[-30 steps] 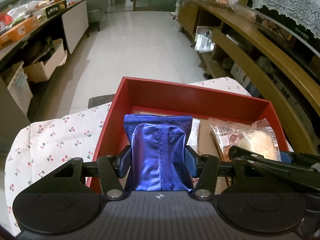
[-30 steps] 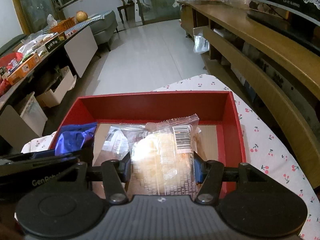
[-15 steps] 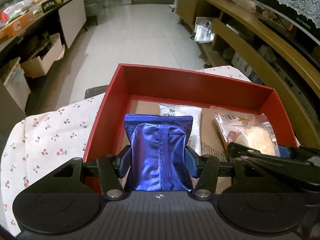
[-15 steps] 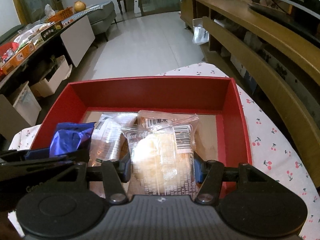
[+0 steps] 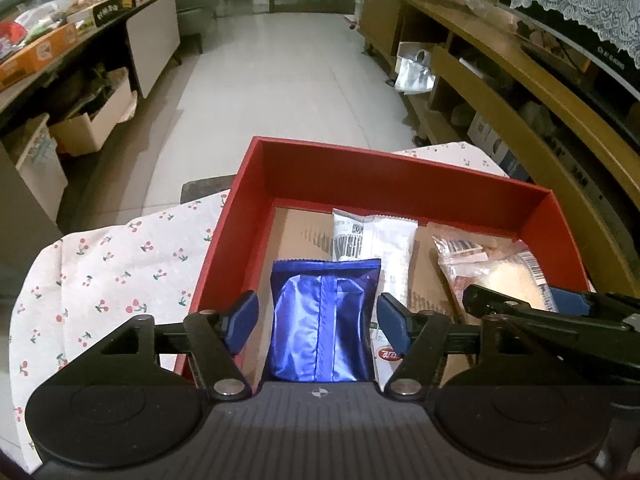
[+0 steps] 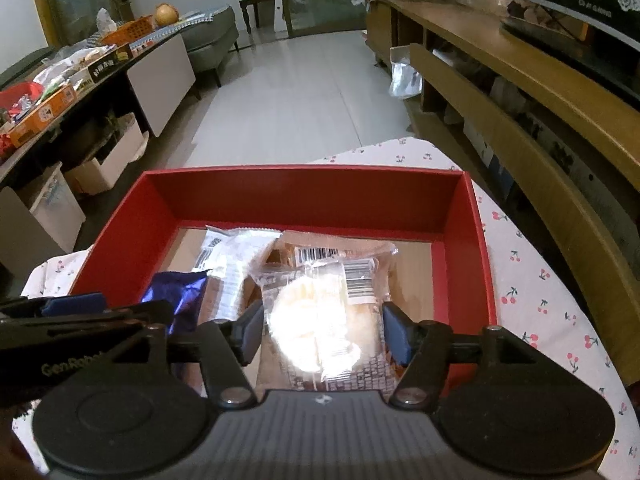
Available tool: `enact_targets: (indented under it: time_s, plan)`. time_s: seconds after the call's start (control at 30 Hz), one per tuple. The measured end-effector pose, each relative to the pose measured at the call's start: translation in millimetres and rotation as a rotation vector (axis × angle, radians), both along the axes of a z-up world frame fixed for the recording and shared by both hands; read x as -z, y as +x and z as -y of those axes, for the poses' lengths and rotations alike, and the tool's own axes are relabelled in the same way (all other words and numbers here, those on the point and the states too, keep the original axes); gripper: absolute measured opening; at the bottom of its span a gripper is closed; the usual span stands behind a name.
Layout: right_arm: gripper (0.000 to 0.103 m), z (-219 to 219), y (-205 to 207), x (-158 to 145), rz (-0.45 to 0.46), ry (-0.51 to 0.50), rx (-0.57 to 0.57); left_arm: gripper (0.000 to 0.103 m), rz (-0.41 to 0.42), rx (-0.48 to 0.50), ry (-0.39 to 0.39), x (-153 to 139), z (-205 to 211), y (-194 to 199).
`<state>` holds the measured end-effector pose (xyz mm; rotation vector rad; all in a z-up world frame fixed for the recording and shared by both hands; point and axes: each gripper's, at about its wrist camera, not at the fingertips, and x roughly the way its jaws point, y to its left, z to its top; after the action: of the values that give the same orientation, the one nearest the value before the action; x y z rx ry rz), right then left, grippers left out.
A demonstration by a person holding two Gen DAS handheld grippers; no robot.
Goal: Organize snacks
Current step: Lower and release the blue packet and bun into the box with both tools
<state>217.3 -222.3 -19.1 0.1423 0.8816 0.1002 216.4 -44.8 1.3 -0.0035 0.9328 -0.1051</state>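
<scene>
A red box (image 5: pixel 384 176) (image 6: pixel 304 196) stands on the cherry-print cloth. My left gripper (image 5: pixel 318 316) is open over its near left part; the blue foil packet (image 5: pixel 324 320) lies between the parted fingers, free of both pads. My right gripper (image 6: pixel 322 332) is open too; the clear-wrapped bun packet (image 6: pixel 320 320) lies between its fingers in the box. A white snack packet (image 5: pixel 376 240) and a second clear packet (image 6: pixel 320 250) lie further in. The blue packet also shows in the right wrist view (image 6: pixel 180 292).
The cherry-print cloth (image 5: pixel 112 264) covers the table around the box. A wooden shelf unit (image 6: pixel 540 120) runs along the right. A cluttered dark counter (image 5: pixel 48 48) with cardboard boxes under it stands at the left. Tiled floor lies beyond.
Both grippers have opened and let go of their packets, which now lie in the red box. Both have lowered and moved a little further over the box.
</scene>
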Motion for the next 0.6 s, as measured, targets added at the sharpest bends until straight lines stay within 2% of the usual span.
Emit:
enact_targets:
  time_s: [0.23,0.6]
  plan:
    - [0.075,7,-2,-13,0.049,0.037,0.006,0.078,0.013,0.001,-0.035,-10,-5,-3]
    - [0.075,17,-18,-29,0.074,0.055,0.012,0.080,0.013,0.040,-0.067,-22,-12,-23]
